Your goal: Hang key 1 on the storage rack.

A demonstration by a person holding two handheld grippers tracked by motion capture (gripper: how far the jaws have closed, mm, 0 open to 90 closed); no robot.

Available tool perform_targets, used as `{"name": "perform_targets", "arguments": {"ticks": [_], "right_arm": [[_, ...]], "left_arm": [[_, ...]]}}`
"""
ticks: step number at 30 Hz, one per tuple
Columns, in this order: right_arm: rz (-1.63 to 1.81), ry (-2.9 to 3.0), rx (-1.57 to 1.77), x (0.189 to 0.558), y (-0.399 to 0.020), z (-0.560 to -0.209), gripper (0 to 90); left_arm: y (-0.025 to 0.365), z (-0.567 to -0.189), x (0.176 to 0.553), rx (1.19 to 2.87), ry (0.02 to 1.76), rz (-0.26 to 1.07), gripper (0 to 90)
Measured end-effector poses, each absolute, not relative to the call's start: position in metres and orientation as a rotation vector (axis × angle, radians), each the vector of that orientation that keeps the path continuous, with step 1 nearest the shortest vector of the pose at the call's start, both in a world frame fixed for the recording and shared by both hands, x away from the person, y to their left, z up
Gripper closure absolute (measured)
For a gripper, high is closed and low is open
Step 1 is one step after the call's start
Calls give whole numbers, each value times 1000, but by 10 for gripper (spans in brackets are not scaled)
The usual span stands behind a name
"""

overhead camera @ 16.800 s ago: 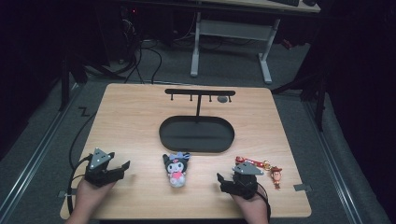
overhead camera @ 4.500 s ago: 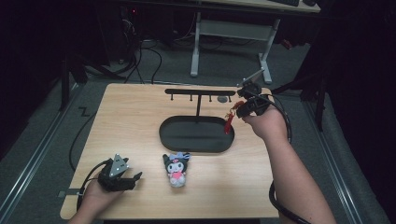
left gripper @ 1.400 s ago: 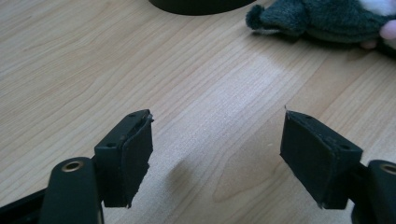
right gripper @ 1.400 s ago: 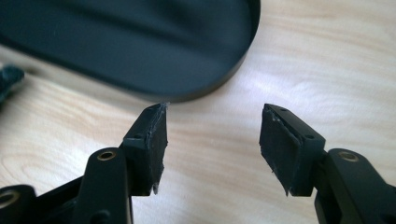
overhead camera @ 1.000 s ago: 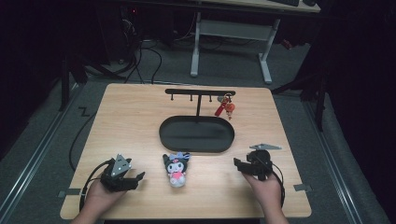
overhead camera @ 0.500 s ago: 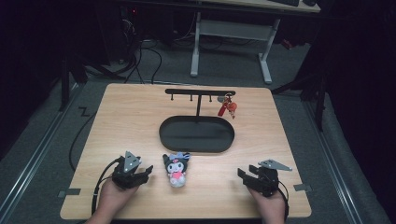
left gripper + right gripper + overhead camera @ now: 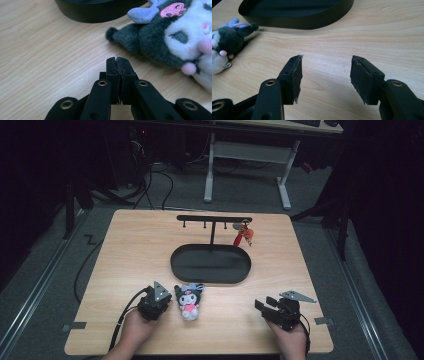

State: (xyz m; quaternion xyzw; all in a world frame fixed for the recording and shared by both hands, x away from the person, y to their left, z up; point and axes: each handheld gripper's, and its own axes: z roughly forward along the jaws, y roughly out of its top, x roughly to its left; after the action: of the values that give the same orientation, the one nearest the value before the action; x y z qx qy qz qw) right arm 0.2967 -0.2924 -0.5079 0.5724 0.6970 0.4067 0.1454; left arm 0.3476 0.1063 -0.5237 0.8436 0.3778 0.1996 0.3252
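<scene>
Your left gripper [image 7: 117,61] has just clenched its jaws on nothing, just left of the plush toy [image 7: 188,301] at the table's [image 7: 130,250] near edge. Your right gripper [image 7: 325,75], near right, stands released and empty.

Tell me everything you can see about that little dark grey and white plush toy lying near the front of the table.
The small plush toy has a dark grey fuzzy hood with two pointed ears, a white face, a lilac bow, a pink skull badge and a pink nose. It lies face up on the light wooden table, in front of the black oval tray. The left gripper, shut on nothing, sits just beside it without touching.
</scene>
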Motion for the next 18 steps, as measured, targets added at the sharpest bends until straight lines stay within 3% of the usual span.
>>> {"name": "perform_targets", "arguments": {"ticks": [18], "right_arm": [[1175,2033,1650,296,-291,-509,442]], "left_arm": [[14,-523,320,2271,747,375,887]]}}
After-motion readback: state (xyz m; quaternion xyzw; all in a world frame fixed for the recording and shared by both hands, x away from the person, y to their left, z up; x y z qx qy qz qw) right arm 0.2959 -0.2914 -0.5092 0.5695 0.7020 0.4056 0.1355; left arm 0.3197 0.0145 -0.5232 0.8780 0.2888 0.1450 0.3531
